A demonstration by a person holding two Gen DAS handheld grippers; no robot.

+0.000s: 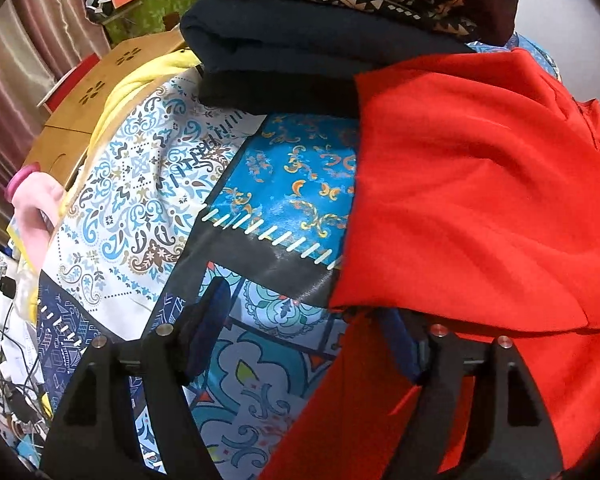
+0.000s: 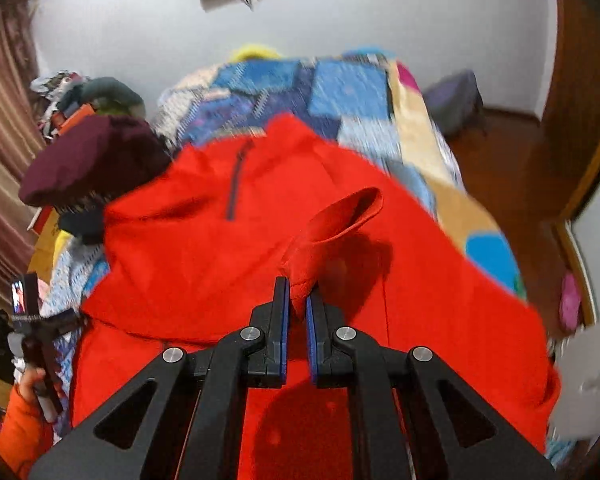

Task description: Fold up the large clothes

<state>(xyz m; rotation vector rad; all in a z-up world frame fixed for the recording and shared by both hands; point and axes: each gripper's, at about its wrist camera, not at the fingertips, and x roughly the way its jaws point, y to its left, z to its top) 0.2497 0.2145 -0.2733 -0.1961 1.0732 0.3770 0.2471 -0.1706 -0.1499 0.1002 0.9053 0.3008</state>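
Observation:
A large red pullover (image 2: pixel 204 240) with a short dark zip at the neck lies spread on a patterned bedspread (image 2: pixel 348 92). My right gripper (image 2: pixel 297 300) is shut on a red sleeve cuff (image 2: pixel 340 220) and holds it up above the garment's body. In the left wrist view the red pullover (image 1: pixel 480 200) fills the right side. My left gripper (image 1: pixel 304 308) is open at the garment's left edge, its right finger under a fold of red cloth. The left gripper also shows at the left edge of the right wrist view (image 2: pixel 40 332).
A stack of folded clothes (image 1: pixel 320 32), dark blue, patterned and maroon, sits at the bed's far left, also in the right wrist view (image 2: pixel 92 156). A wooden lap table (image 1: pixel 100 92) and yellow cloth (image 1: pixel 140 76) lie beside it. Cables (image 1: pixel 16 360) hang left. Wooden floor (image 2: pixel 512 160) lies right.

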